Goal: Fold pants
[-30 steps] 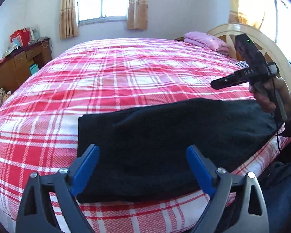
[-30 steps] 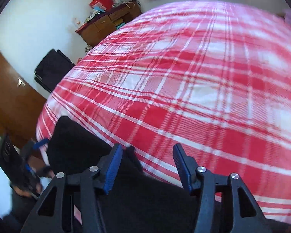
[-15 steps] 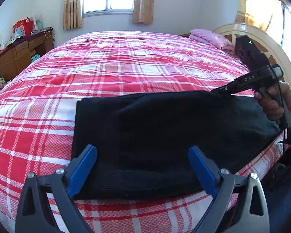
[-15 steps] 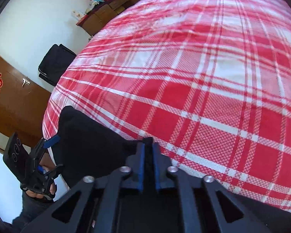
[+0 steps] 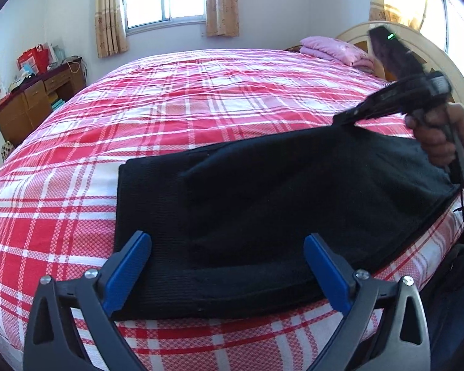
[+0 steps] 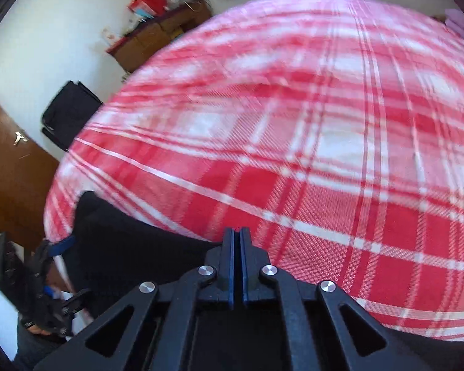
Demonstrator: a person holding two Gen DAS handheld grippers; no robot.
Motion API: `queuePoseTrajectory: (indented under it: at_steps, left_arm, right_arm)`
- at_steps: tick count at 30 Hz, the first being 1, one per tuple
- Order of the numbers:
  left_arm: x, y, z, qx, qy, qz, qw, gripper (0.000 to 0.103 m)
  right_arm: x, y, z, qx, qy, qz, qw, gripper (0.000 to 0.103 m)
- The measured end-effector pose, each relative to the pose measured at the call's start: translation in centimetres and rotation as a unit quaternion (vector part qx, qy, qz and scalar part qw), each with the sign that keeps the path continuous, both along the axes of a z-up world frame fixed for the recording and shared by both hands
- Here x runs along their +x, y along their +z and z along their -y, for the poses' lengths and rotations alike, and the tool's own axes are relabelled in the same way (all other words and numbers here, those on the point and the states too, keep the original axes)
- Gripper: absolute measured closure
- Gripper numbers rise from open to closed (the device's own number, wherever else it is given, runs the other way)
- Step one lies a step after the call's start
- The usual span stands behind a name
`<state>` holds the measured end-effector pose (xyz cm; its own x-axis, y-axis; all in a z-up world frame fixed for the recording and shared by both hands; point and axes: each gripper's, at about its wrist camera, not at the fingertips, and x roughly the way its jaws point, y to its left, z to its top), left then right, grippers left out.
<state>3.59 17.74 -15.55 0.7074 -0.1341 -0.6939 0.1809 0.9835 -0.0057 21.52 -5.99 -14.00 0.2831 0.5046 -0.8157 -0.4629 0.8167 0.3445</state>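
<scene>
Plaid bed (image 5: 201, 99), near edge: left gripper (image 5: 227, 270) spread wide, empty, over black pants (image 5: 247, 204) lying there. Farther right, right gripper (image 6: 238, 267) pinches the lifted far corner; thin bite may slip, layers could shift.

Left wrist view low at bed (image 5: 201, 99) edge, facing window; right wrist view close over same bedspread; shared pants (image 5: 263, 204).

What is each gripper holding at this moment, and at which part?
The right gripper is shut on the black pants, pinching the far right corner and lifting it off the bed. The left gripper is open above the near edge, holding nothing.
</scene>
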Motion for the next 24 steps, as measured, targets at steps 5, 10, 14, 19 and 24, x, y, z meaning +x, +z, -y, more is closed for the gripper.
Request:
queuePoseTrajectory:
  at_steps: [5, 10, 14, 19, 24]
  left_arm:
    - [-0.1, -0.1, 0.2, 0.011, 0.002, 0.001, 0.9999, 0.0]
    - [-0.1, 0.0, 0.2, 0.009, 0.007, 0.0, 0.9999, 0.0]
    - [0.0, 0.1, 0.4, 0.007, 0.02, -0.003, 0.9998, 0.0]
    - [0.3, 0.0, 0.8, 0.017, 0.039, -0.009, 0.9991, 0.0]
    - [0.3, 0.0, 1.1, 0.025, 0.05, -0.009, 0.9984, 0.0]
  right_arm:
    - [-0.3, -0.3, 0.1, -0.002, 0.01, 0.005, 1.0, 0.1]
    - [-2.8, 2.6, 1.1, -0.059, 0.044, 0.091, 0.993, 0.098]
    - [-5.9, 4.0, 3.4, -0.127, 0.082, 0.155, 0.976, 0.071]
    - [-10.6, 2.9, 6.8, -0.197, 0.109, 0.19, 0.956, 0.055]
    - [-13.5, 1.1, 10.1, -0.211, 0.094, 0.177, 0.957, 0.055]
